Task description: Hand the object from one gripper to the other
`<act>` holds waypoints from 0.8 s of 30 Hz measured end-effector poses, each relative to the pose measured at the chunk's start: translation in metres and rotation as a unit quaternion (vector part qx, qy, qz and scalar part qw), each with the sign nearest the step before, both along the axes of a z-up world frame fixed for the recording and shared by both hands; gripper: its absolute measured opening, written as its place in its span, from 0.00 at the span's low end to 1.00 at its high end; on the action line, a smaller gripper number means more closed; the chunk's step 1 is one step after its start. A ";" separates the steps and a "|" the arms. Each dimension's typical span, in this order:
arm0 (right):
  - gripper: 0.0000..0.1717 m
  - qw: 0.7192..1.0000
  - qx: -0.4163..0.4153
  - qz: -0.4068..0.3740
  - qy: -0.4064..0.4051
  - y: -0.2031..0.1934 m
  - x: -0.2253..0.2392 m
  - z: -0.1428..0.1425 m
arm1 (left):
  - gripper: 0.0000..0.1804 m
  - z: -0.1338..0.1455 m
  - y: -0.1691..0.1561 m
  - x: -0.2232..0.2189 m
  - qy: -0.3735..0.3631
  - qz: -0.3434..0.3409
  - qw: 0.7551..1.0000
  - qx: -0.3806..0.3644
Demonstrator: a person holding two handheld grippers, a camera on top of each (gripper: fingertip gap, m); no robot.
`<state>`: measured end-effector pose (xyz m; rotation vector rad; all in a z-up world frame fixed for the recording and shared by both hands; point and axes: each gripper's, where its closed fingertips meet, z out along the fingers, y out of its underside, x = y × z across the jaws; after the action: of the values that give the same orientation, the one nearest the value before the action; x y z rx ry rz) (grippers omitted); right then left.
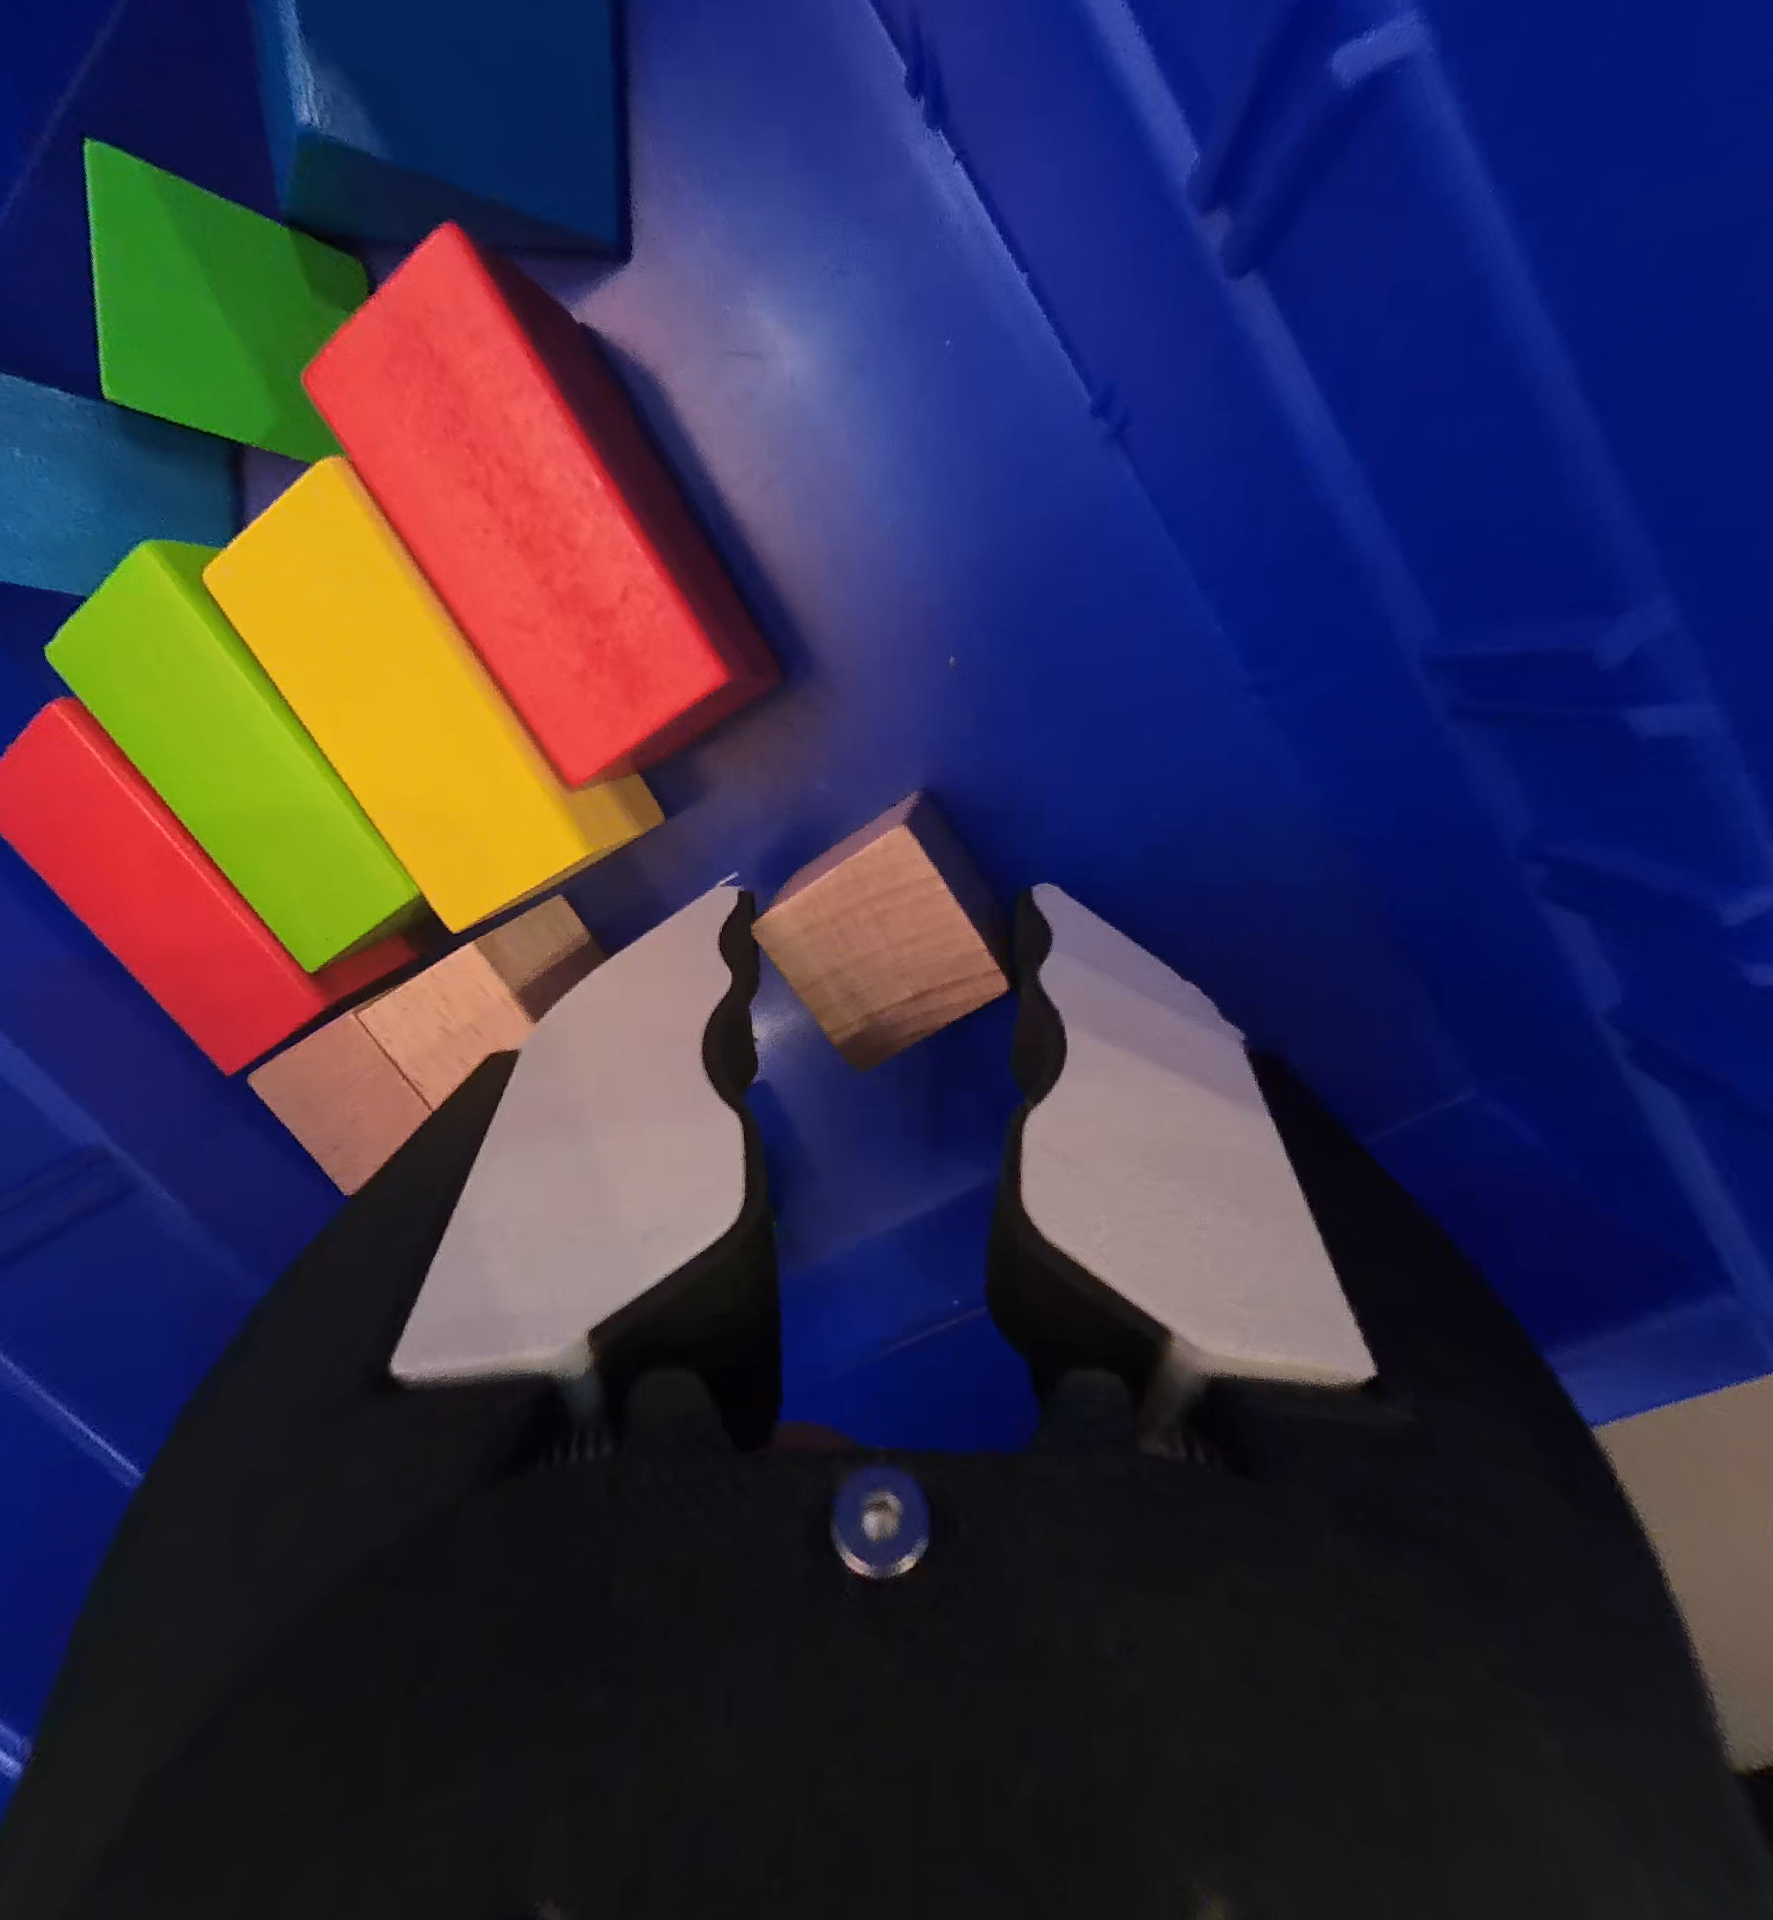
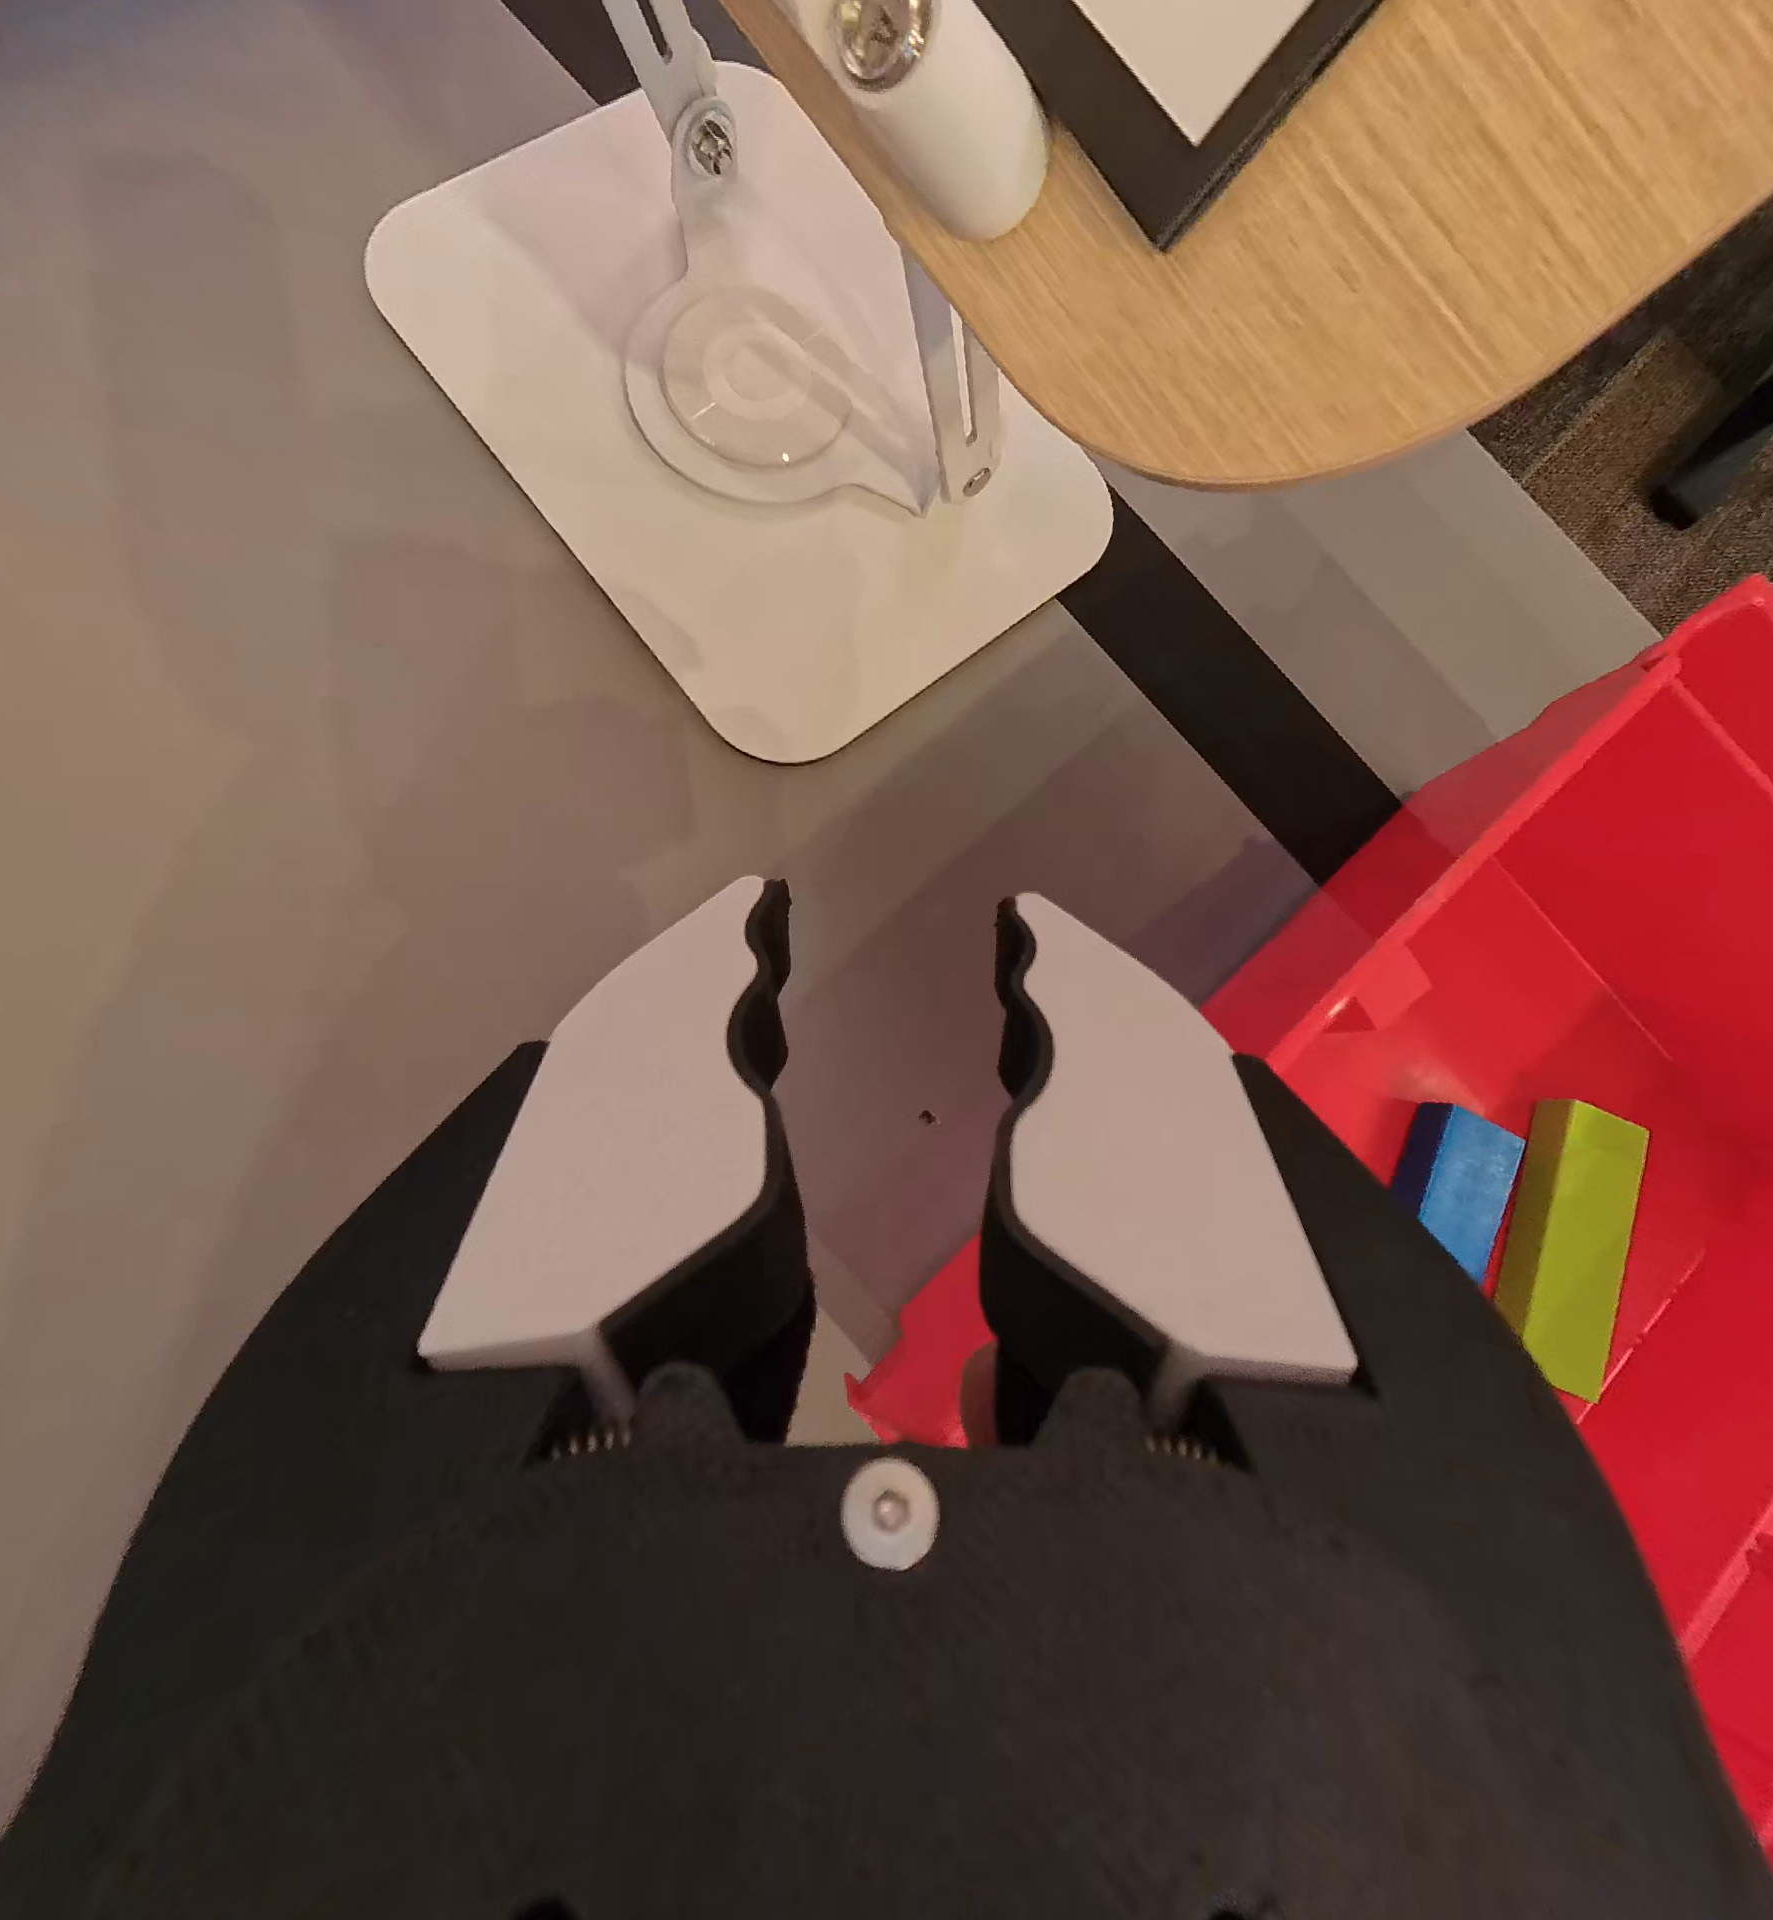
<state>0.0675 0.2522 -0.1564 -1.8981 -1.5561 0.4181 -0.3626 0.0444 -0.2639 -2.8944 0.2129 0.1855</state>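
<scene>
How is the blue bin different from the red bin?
The blue plastic bin holds many wooden blocks in red, yellow, green, blue and plain wood; the red plastic bin shows only a blue and a green block. The blue bin fills its view; the red bin sits at the side. Both have ribbed walls.

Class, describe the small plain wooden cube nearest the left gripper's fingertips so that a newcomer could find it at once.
Start at the blue plastic bin and its row of painted blocks. Below the long red block, the small unpainted wooden cube lies alone on the floor between the left gripper's open fingertips. It is set apart from the other bare cubes beside the row.
</scene>
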 end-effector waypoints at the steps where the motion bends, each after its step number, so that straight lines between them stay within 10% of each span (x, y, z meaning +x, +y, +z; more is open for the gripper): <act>1: 0.21 1.000 0.000 0.004 0.004 -0.003 -0.001 0.001 | 0.26 0.001 0.001 -0.001 0.006 -0.005 1.000 0.008; 10: 0.21 0.965 -0.092 0.168 0.177 -0.099 -0.060 0.065 | 0.26 0.087 0.006 0.028 0.008 -0.044 0.972 0.231; 16: 0.26 0.871 -0.259 0.304 0.287 -0.186 -0.121 0.115 | 0.25 0.197 -0.002 0.131 -0.001 -0.207 0.872 0.444; 24: 0.29 0.790 -0.271 0.389 0.390 -0.220 -0.157 0.152 | 0.26 0.244 -0.019 0.233 -0.055 -0.322 0.786 0.524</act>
<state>-0.0897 0.0319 -0.0040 -1.0066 -1.6001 1.9082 -0.1297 0.0259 -0.0202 -1.5920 0.7689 -0.0087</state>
